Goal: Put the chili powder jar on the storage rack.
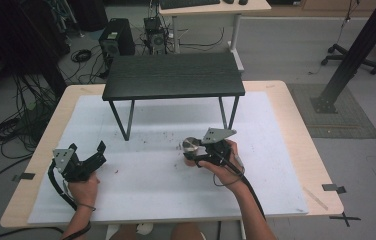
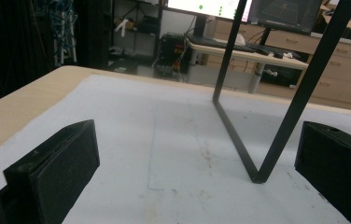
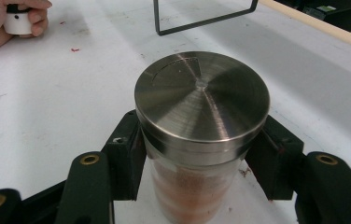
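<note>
A glass shaker jar (image 3: 197,154) with a round steel lid (image 3: 201,100) and reddish powder inside stands on the white mat. My right gripper (image 3: 197,158) is shut on the jar's body just under the lid; from above the jar (image 1: 191,146) sits at mid-table with the right gripper (image 1: 201,152) around it. My left gripper (image 1: 88,152) is open near the mat's left side, its jaws wide apart and nothing between them, also seen in its own view as left gripper (image 2: 197,163), facing a leg of the small black table (image 2: 276,135).
A small black table (image 1: 173,75) stands on the mat's far half, its thin legs (image 1: 126,120) reaching down to the mat. A white mat (image 1: 151,180) covers the wooden tabletop. The person's left hand (image 3: 5,23) lies at the upper left of the right gripper view.
</note>
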A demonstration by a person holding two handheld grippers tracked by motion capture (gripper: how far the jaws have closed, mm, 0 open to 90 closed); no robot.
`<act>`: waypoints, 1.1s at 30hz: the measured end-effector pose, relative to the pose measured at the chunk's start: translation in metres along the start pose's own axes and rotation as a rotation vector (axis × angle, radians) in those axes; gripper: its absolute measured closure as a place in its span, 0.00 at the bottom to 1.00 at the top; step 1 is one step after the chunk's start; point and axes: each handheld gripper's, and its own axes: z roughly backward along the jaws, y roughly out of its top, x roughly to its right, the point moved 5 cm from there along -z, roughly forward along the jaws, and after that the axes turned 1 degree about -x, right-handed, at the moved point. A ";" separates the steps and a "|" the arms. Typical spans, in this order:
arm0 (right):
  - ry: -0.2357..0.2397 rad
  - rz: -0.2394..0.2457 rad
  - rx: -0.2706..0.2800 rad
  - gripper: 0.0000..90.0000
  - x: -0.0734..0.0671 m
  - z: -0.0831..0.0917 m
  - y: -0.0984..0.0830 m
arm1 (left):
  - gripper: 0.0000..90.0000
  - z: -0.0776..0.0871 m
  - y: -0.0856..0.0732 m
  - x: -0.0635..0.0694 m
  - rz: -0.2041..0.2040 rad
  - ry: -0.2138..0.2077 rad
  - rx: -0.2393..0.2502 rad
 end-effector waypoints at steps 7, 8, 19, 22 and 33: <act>-0.003 0.002 0.001 0.48 0.000 0.000 0.000 | 0.00 0.000 0.000 0.000 -0.001 0.000 -0.001; -0.003 0.001 0.001 0.48 0.000 0.000 0.000 | 0.00 0.000 0.000 0.000 -0.002 -0.001 0.000; 0.011 0.001 0.004 0.48 -0.002 0.002 0.001 | 0.00 0.000 0.000 0.001 -0.005 -0.002 -0.001; 0.018 -0.002 0.015 0.48 -0.003 0.005 0.004 | 0.00 0.000 0.000 0.001 -0.003 -0.001 0.000; 0.033 0.052 0.019 0.48 -0.008 0.027 0.037 | 0.00 0.000 0.000 0.001 -0.008 -0.001 -0.001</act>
